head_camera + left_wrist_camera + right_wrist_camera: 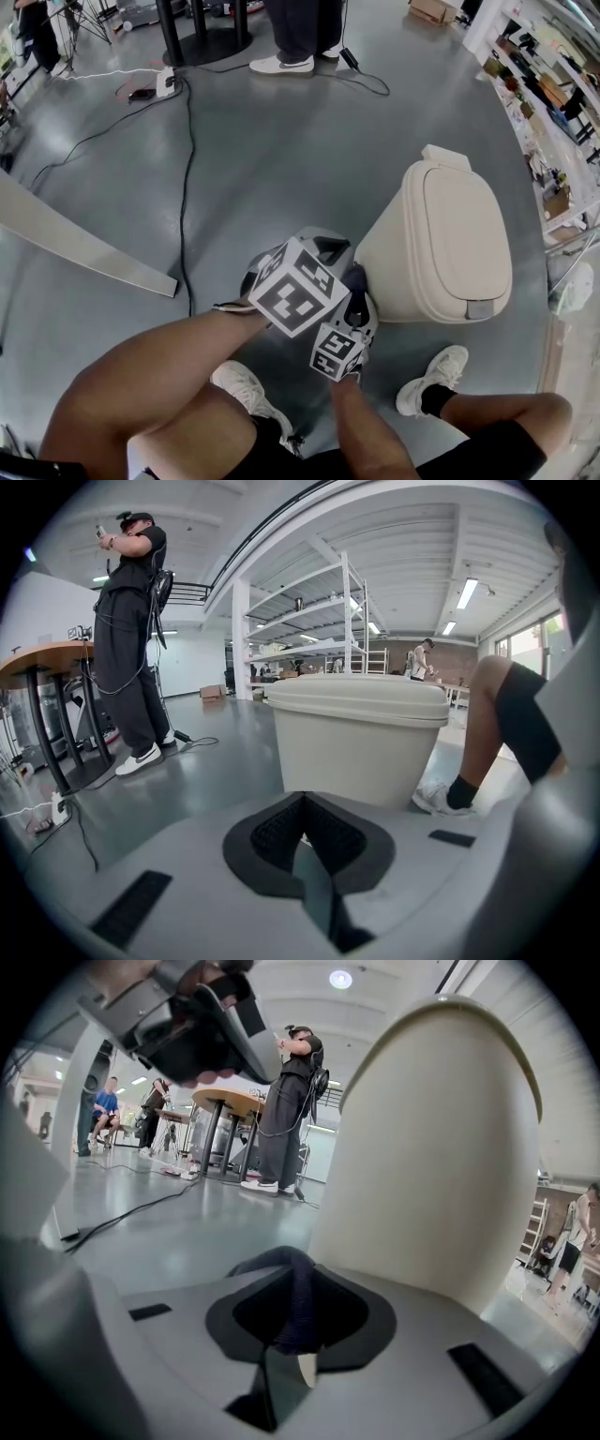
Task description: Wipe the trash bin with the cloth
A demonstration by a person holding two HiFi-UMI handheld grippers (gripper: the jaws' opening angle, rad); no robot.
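A person is crouching on a grey floor [262,150] beside a cream trash bin [441,244], which is standing right of centre with its lid closed. The right hand-held gripper [295,1279] is pinching a dark cloth [299,1307] between its jaws, just beside the bin's near left wall (whether cloth and wall are touching is unclear). The left hand-held gripper [304,803] is hovering just left of the right one, pointing at the bin, its jaws pressed together with nothing between them. A black cable [186,187] is trailing across the floor on the far left, and another person [131,639] is standing further off.
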